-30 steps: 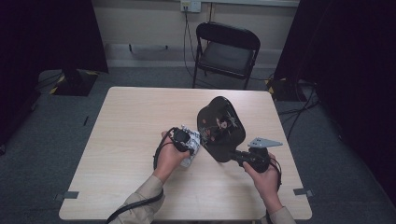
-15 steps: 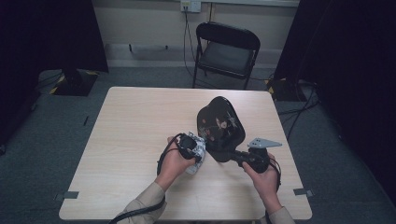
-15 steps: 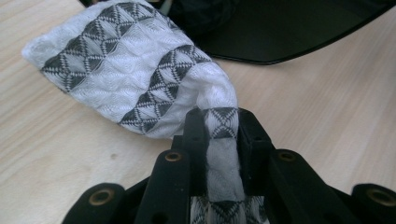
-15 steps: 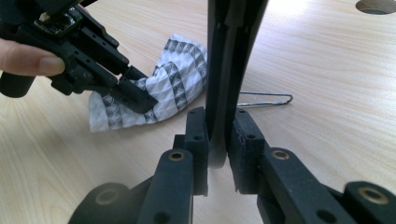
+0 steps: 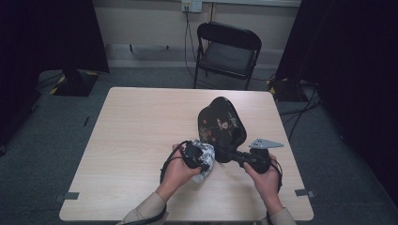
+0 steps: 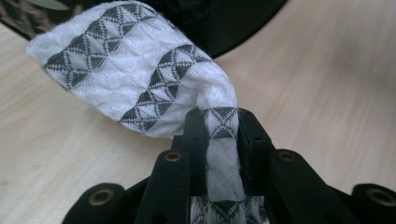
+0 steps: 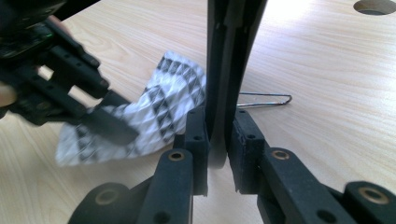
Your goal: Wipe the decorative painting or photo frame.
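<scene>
A black lacquered tray [image 5: 220,124] with a flower pattern stands tilted up on its edge at the table's middle right. My right gripper [image 5: 231,155] is shut on the tray's lower rim [image 7: 231,56], and its jaws [image 7: 218,135] pinch that thin edge. My left gripper [image 5: 195,157] is shut on a white cloth [image 5: 206,161] with grey triangle bands. A fold of the cloth [image 6: 140,79] bunches out past the left gripper [image 6: 219,133] toward the dark tray [image 6: 233,23]. In the right gripper view the cloth [image 7: 159,112] and the left gripper [image 7: 70,84] lie just left of the tray.
The light wooden table [image 5: 141,122] has bare room on its left and far side. A thin bent wire [image 7: 266,99] lies on the wood behind the tray. A black folding chair [image 5: 227,47] stands beyond the far edge, with cables on the floor.
My left hand has carried the cloth to the right and a little nearer, up against the tray's lower part. The right hand and the tray have kept still.
</scene>
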Demonstrator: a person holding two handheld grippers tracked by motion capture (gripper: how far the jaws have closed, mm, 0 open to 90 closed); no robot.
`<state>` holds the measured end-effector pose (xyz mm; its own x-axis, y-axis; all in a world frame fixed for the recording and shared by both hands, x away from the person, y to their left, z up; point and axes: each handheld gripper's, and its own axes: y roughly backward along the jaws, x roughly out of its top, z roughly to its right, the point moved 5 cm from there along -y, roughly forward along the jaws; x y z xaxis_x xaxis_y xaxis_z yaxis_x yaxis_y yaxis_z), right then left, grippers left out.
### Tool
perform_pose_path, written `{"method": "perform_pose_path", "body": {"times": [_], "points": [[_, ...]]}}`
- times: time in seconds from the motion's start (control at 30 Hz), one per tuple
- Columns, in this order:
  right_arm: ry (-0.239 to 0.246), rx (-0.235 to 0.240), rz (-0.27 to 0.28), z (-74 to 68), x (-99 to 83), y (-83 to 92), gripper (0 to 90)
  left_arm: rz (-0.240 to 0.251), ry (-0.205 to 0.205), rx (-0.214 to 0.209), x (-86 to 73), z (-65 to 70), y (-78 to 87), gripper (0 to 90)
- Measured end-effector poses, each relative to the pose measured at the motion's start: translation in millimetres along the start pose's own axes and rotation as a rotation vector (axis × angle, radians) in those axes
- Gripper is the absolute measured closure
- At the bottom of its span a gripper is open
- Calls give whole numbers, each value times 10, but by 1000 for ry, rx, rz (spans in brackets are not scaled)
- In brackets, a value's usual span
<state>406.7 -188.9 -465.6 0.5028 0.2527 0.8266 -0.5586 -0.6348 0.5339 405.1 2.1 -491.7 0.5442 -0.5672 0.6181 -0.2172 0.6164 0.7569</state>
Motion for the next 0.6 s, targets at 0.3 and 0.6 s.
{"method": "perform_pose_path", "body": {"times": [0.3,0.6], "points": [[0,-5,6,3,-2,0,794,30,8,-11,-182,24,57,763],[-2,-18,29,14,-1,19,739,63,12,52,-294,-118,301,763]]}}
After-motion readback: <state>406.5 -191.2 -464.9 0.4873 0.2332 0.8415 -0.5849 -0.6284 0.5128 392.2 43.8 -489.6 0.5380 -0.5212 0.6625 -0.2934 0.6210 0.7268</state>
